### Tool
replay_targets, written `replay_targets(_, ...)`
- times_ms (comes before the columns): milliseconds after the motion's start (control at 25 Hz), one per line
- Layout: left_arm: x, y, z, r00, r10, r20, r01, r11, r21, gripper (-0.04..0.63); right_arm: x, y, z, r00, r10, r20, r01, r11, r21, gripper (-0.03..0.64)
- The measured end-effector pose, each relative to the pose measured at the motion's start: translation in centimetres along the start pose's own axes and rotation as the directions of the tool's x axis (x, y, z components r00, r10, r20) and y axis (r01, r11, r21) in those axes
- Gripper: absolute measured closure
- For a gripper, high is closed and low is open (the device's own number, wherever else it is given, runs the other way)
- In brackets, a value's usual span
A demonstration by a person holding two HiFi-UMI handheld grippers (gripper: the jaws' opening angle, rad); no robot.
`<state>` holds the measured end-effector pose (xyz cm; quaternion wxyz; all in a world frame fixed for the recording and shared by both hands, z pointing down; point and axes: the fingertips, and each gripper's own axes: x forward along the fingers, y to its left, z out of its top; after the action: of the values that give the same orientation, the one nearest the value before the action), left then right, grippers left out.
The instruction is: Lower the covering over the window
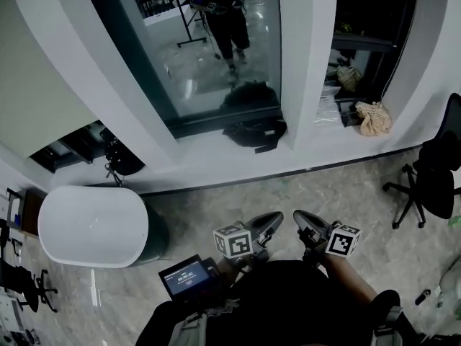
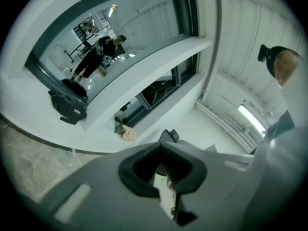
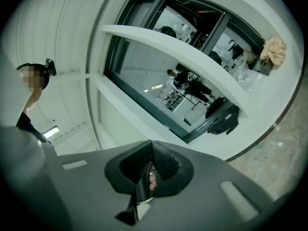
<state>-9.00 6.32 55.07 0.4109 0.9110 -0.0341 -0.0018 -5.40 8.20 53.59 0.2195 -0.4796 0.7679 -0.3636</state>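
while left gripper [image 1: 274, 220] and right gripper [image 1: 301, 220] jaws sit together, sill [image 1: 205, 158] bears 1 bag [image 1: 253, 132].

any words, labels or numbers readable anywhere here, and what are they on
Small screen at the person's waist: lit lines, too small to read.
Marker cube on the left gripper, and the one on the right gripper: black-and-white square patterns, no words.
Nothing else readable.

Left gripper [image 1: 274, 220] and right gripper [image 1: 301, 220] side by side, held low, pointing forward, tips near each other, jaws of both pressed together, nothing between.
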Motion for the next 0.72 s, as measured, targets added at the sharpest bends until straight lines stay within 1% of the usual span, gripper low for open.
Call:
replay_targets(120, -0.8, 3.2, 2.6, 0.999, 0.022, 0.045, -0.019, 0.998, -0.059, 0.592, 3.4, -1.1, 0.7, 1.0, -0.001, -0.027, 0.002, 1.0, 0.018, 0.611)
replay_targets(240, -1.7, 5.7, 4.7, 0.994, 0.063, 0.09, -0.056, 0.995, -0.086, 0.592, 5.6, -2.5, 1.7, 0.999, -0.021, -0.033, 0.022, 0.999, 0.04, 0.611)
replay_targets(360, -2.0, 7.9, 6.4, 0.988, 0.099, 0.116, -0.087, 0.99, -0.108, 0.592, 7.9, -3.7, 2.2, 0.998, -0.012, -0.058, 0.015, 0.998, 0.057, 0.608)
replay_targets(560, 0.0, 10.2, 8.3, 0.984, 0.138, 0.113, -0.126, 0.986, -0.107, 0.592, 10.7, -5.7, 4.2, 0.995, 0.02, -0.101, -0.013, 0.998, 0.069, 0.609)
replay_targets(720, 3.0, 12.6, 11.4, 0.974, 0.18, 0.14, -0.168, 0.981, -0.098, 0.592, 12.3, -8.7, 7.9, 0.994, 0.05, -0.101, -0.041, 0.995, 0.086, 0.609)
